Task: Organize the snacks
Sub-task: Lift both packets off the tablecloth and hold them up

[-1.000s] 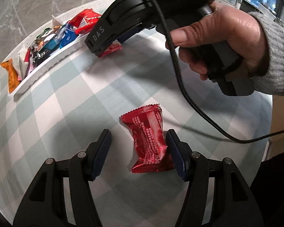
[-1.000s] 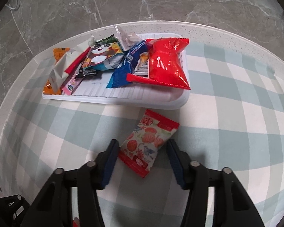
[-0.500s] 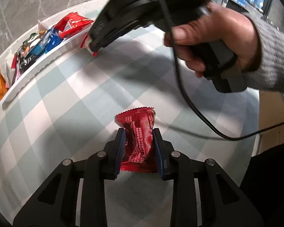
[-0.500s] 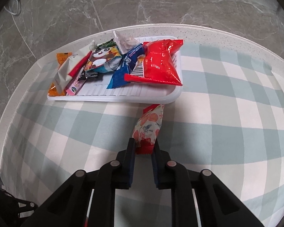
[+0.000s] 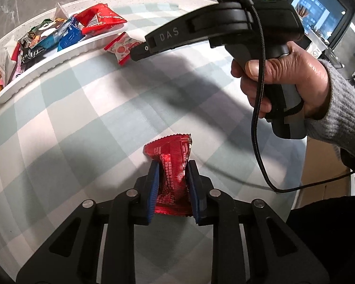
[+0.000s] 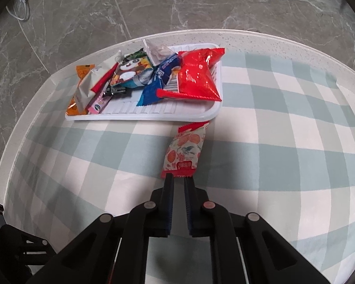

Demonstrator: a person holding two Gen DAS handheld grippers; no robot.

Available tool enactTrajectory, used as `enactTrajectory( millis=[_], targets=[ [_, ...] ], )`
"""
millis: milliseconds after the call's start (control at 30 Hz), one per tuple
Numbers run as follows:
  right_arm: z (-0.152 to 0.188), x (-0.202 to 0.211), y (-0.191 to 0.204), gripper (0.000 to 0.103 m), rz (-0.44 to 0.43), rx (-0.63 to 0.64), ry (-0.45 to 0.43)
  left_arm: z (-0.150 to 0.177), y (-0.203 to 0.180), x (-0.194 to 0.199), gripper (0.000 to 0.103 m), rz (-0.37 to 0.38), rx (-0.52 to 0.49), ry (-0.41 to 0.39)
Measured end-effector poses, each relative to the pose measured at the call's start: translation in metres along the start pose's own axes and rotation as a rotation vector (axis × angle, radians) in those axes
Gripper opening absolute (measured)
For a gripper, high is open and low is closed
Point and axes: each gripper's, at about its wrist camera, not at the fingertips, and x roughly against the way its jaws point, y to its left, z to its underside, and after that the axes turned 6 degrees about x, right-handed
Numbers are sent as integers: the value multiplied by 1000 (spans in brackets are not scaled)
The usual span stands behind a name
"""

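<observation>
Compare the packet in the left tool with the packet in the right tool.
The left packet is plain shiny red; the right packet is pale with orange fruit prints. The left tool squeezes its packet across the middle; the right tool pinches its packet's end seam. Both are gripped.

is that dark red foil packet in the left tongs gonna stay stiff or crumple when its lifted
Probably crumples: the dark red foil packet is already pinched narrow and creased between the left tongs. It looks thin and small, so likely light. The glossy foil may be slippery, though the blue pads press on both its sides, which should hold it.
</observation>
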Motion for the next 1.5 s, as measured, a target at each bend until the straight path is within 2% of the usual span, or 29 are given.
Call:
enactTrajectory(
  millis=[167,267,333,500,767,900,1100,1233,1267,1300,1333,1367,1500],
  targets=[
    [2,-9,-4,14,17,-17,22,-1,-3,3,21,-13,-12,0],
    [2,-10,-6,23,18,-27,18,1,-8,1,23,-37,-28,0],
    [-1,-10,-5,34,38,-19,11,4,-13,1,24,-52,-33,-1],
    [-5,-8,-5,43,49,-18,0,5,-20,-2,25,-90,-60,2],
    [-9,2,-7,54,79,-22,4,5,-22,-6,25,-98,-67,4],
    [-10,8,-4,61,118,36,-21,6,-27,-6,26,-112,-87,1],
    [-21,-13,-6,62,94,74,6,6,-31,-7,26,-127,-120,6],
    [-26,-32,-12,62,74,52,44,8,-34,-6,27,-132,-132,7],
    [-26,-32,-12,61,77,57,29,8,-35,-6,27,-131,-131,7],
    [-27,-33,-12,59,77,67,34,8,-34,-6,27,-130,-132,6],
    [-27,-33,-11,50,84,81,30,8,-34,-5,27,-129,-132,5],
    [-27,-33,-10,46,84,93,31,9,-34,-5,27,-127,-132,4],
    [-25,-31,-11,45,70,105,33,10,-31,-4,27,-110,-126,-2]
  ],
)
